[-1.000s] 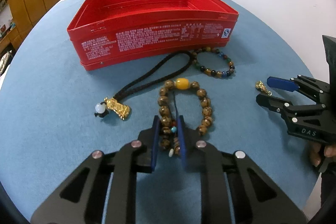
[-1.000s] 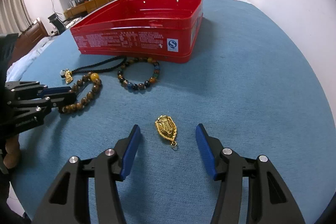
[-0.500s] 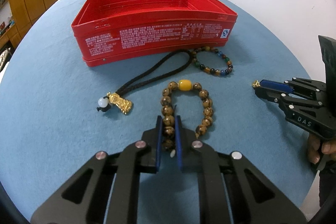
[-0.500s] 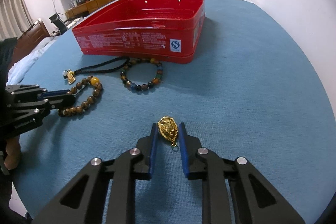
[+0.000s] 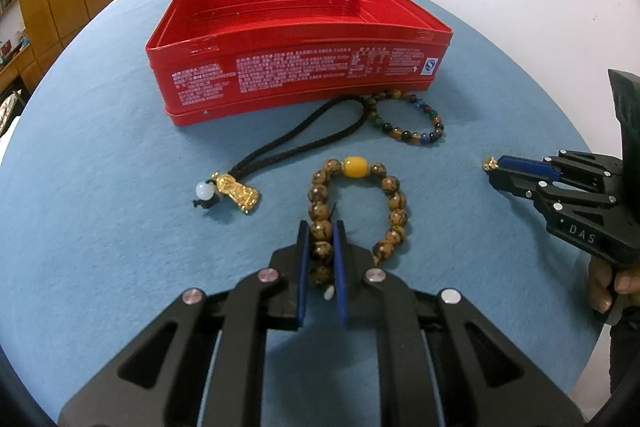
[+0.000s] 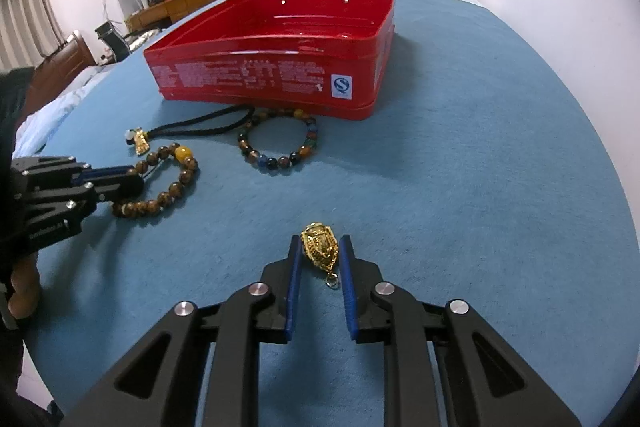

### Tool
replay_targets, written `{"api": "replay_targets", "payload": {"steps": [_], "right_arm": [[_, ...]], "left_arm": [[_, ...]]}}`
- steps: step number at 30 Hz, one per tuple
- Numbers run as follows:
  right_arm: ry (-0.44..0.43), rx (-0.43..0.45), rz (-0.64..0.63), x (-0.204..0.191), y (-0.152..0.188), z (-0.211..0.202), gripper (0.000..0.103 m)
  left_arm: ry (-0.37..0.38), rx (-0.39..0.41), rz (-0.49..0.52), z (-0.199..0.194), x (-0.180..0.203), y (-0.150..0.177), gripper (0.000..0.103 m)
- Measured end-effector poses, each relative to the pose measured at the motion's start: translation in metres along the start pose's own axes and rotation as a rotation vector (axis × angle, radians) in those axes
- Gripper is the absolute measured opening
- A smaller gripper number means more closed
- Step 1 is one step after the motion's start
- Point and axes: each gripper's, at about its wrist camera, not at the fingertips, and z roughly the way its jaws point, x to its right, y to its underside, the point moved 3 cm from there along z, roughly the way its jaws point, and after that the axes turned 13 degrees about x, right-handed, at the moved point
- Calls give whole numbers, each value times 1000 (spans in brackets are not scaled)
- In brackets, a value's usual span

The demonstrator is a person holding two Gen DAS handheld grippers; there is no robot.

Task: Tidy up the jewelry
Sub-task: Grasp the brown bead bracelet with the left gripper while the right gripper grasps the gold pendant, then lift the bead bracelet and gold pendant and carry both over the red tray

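Blue cloth; pendant between right jaws

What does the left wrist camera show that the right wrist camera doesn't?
Only the left wrist view shows the brown bead bracelet pinched close-up between the left tongs, and the right tongs side-on.

Only the right wrist view shows the whole gold pendant squeezed between the right tongs, plus curtains and a cluttered desk.

Both show the red tin, with no jewelry seen inside, the multicolored bracelet, the black cord charm and the blue tablecloth.
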Motion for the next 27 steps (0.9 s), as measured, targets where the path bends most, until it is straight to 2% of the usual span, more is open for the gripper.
{"api": "replay_targets", "payload": {"steps": [6,27], "right_arm": [[-5,-4,3,-1,-2,-1,17],[-19,84,-25,-17,-23,-48,17]], "left_arm": [[3,3,-2,-2,1,-2,10],[6,120,43,-58,16,-29,10]]}}
